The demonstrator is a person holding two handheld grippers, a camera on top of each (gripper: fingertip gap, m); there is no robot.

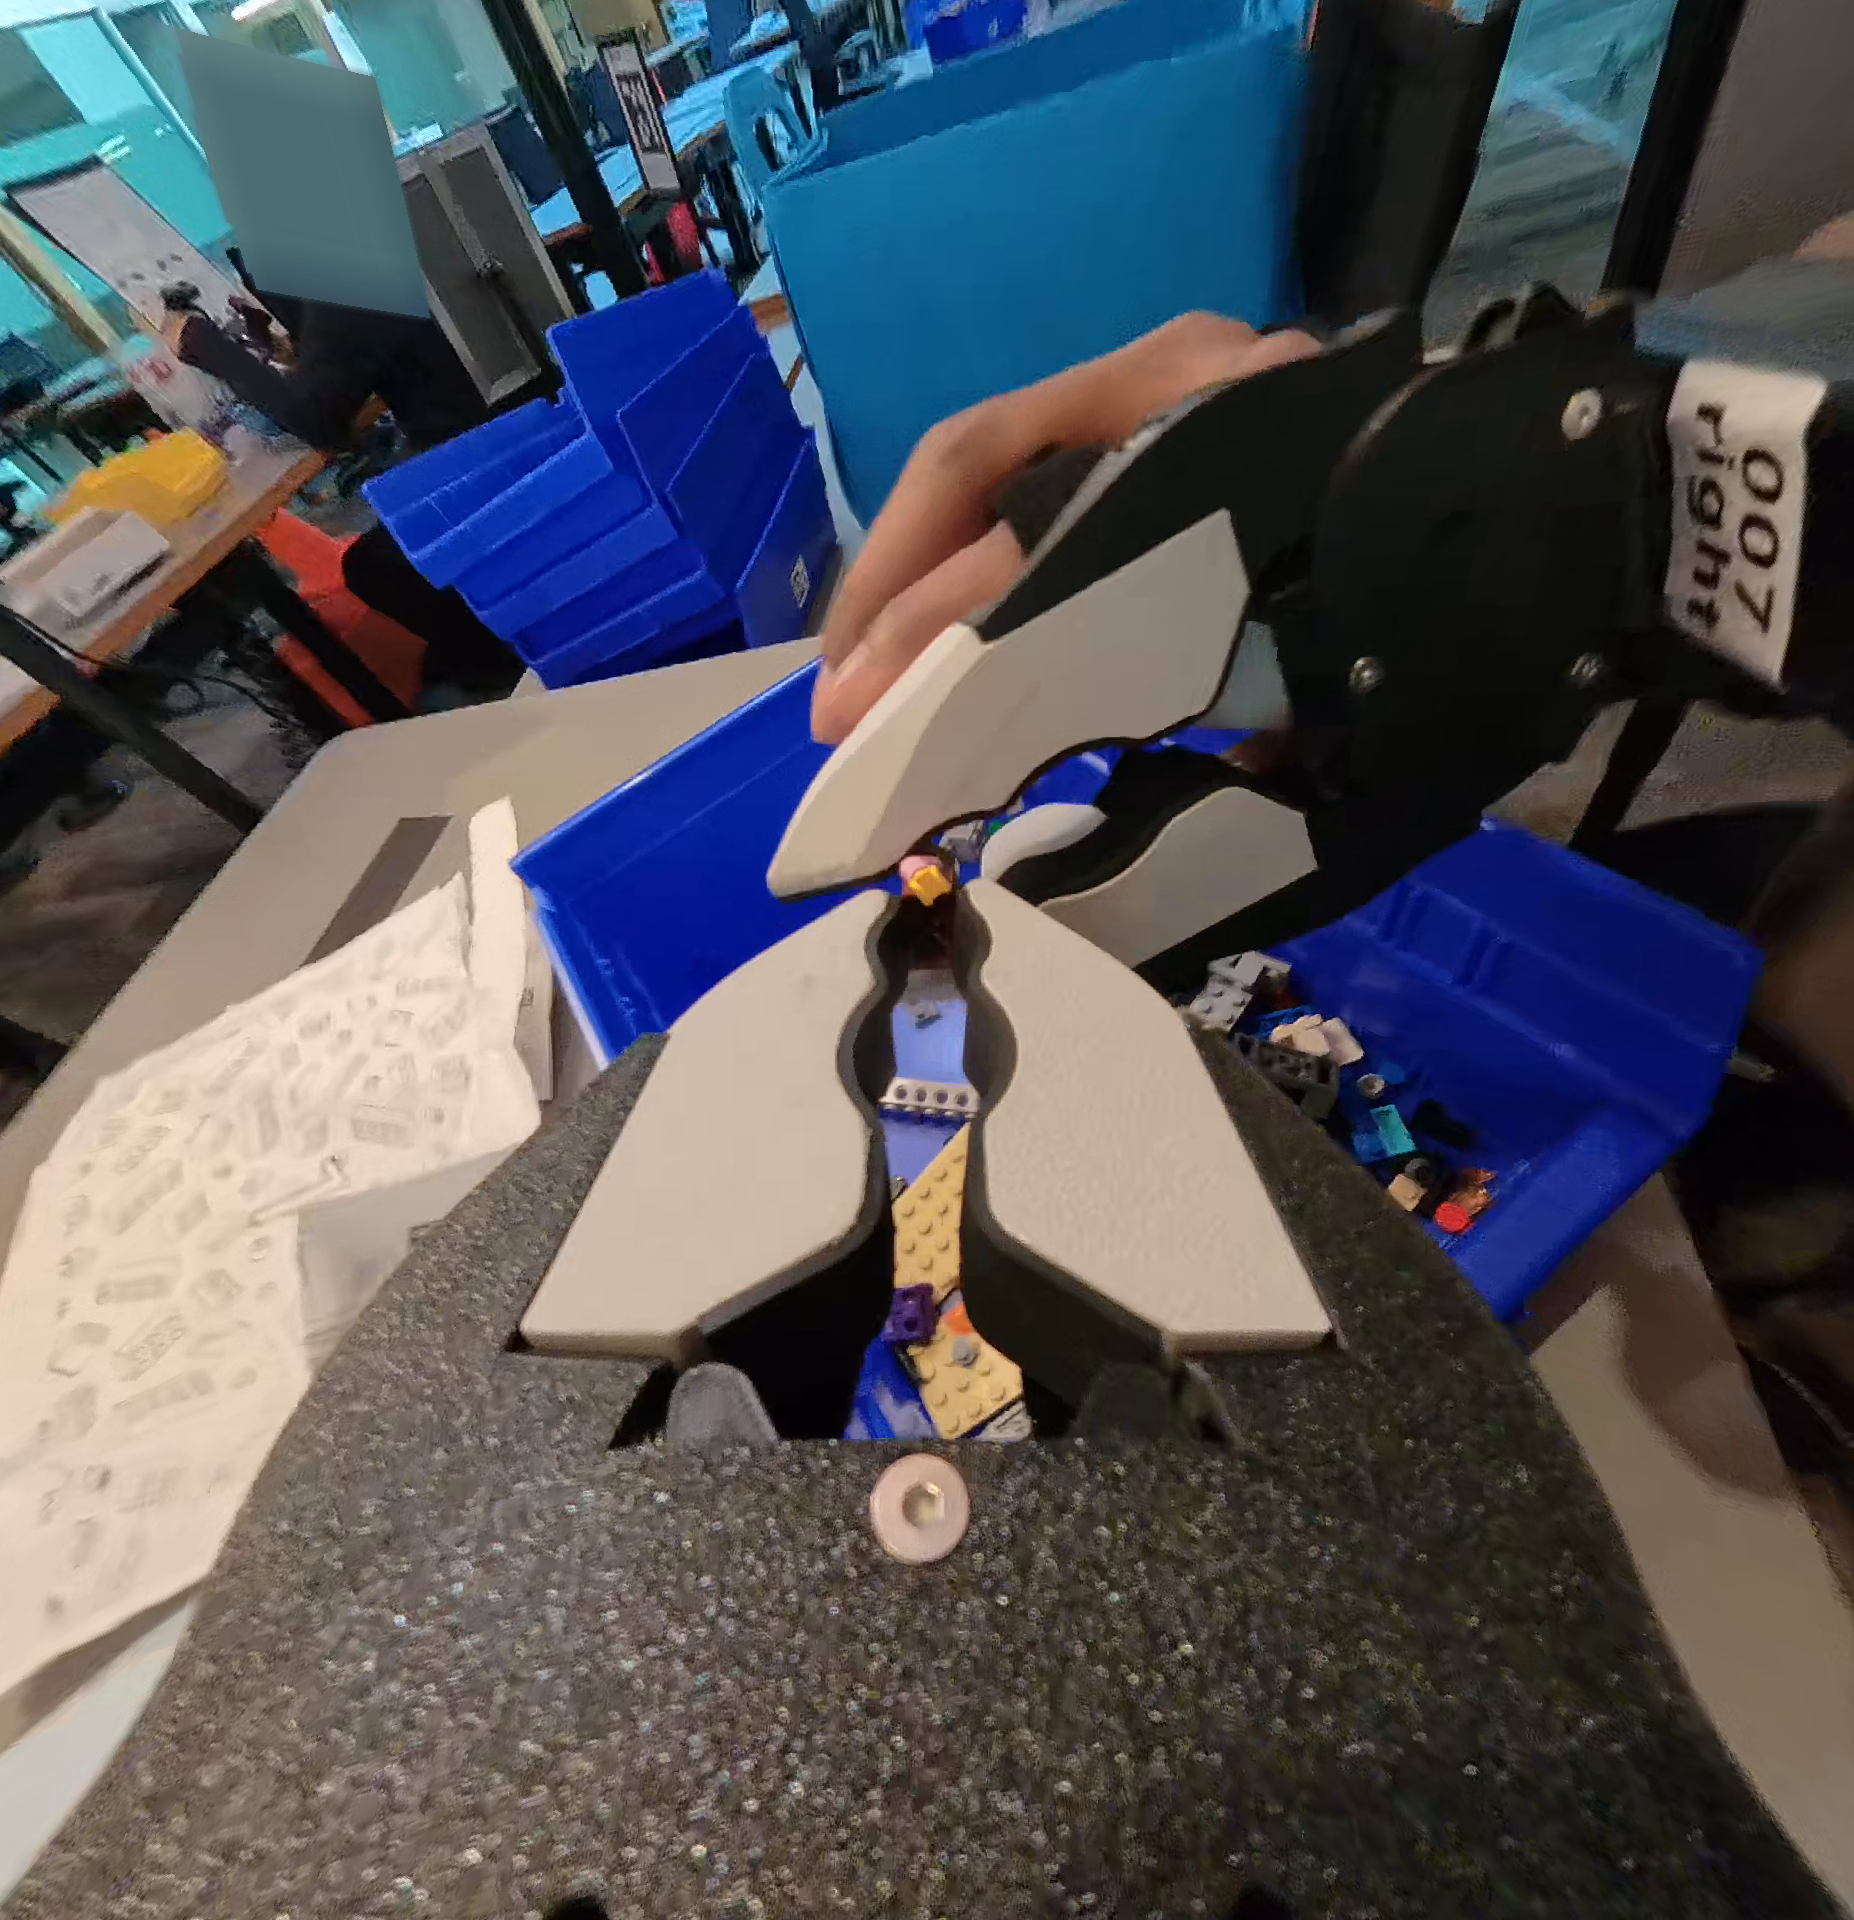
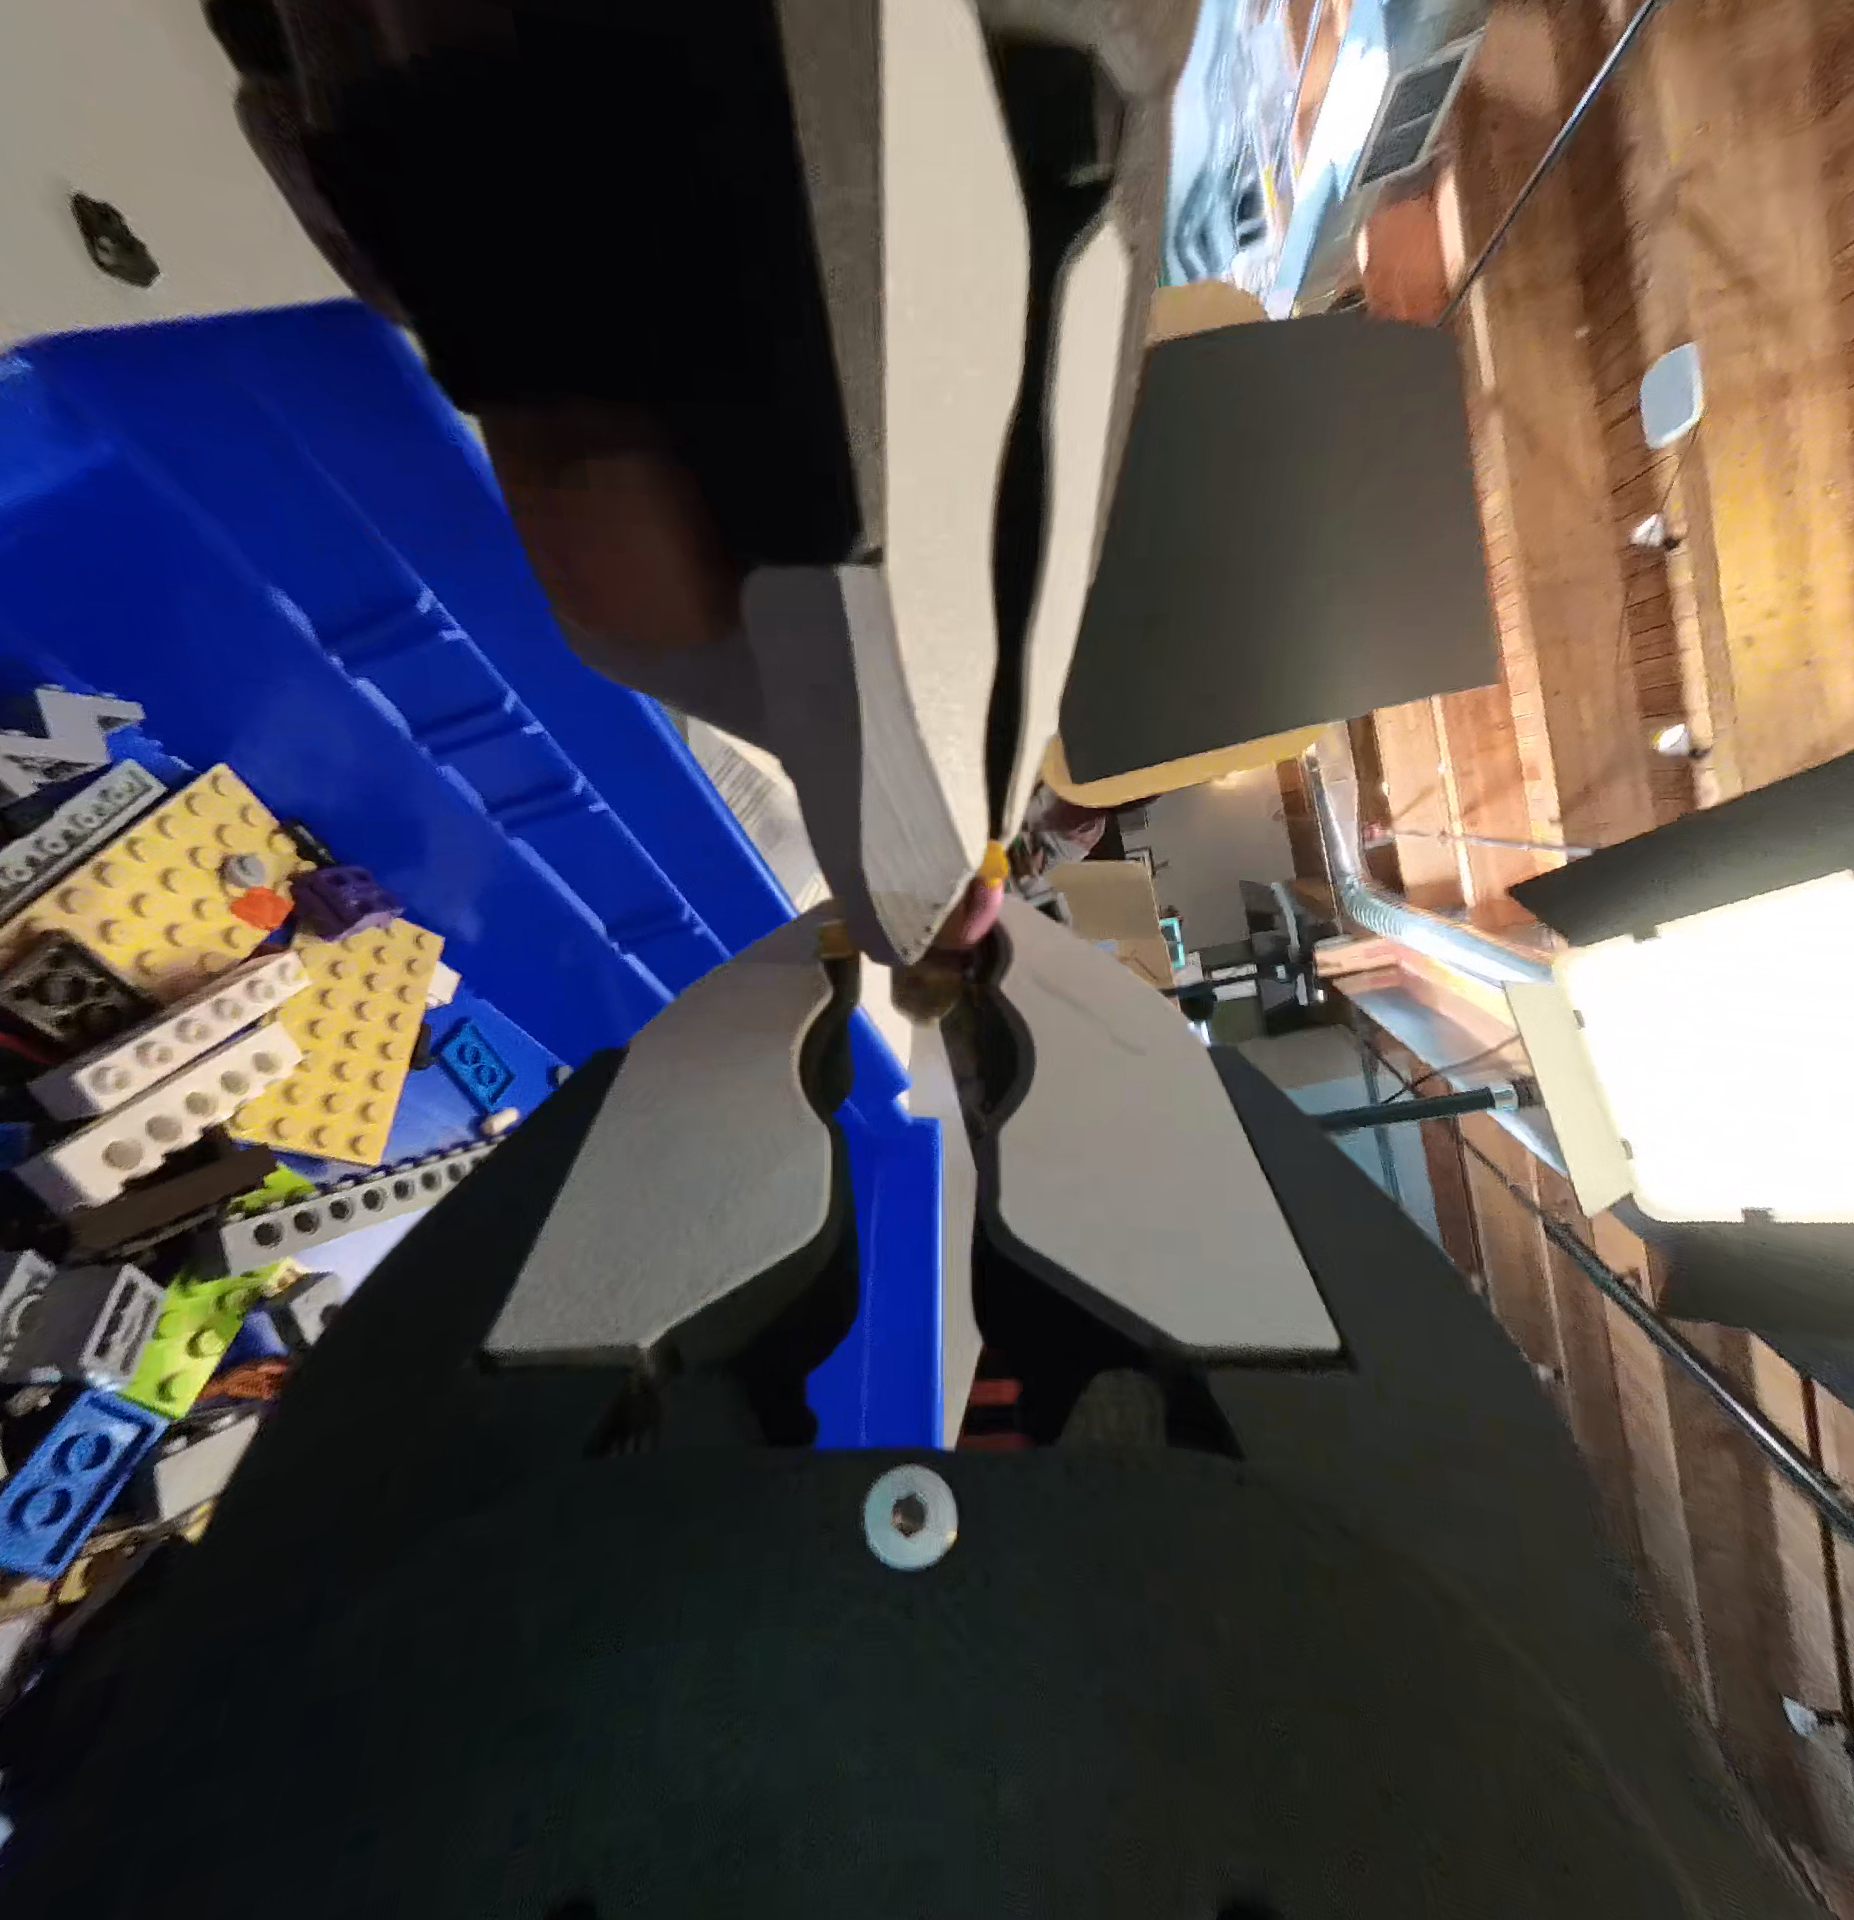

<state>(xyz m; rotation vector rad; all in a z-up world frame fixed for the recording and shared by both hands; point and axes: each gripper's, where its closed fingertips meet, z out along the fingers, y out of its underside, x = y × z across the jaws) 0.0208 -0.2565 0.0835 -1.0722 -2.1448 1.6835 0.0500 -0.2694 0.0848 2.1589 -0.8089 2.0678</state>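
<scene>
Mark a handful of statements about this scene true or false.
1. The blue bin holds loose bricks. True.
2. A printed paper sheet lies beside the bin. True.
3. The left tool gapes wide on nothing. False: its tips are nearly together, pinching a small yellow piece.
4. The studded plate in the bin is green. False: it is yellow-tan.
5. The right tool is far from the left tool. False: their tips meet above the bin.
</scene>
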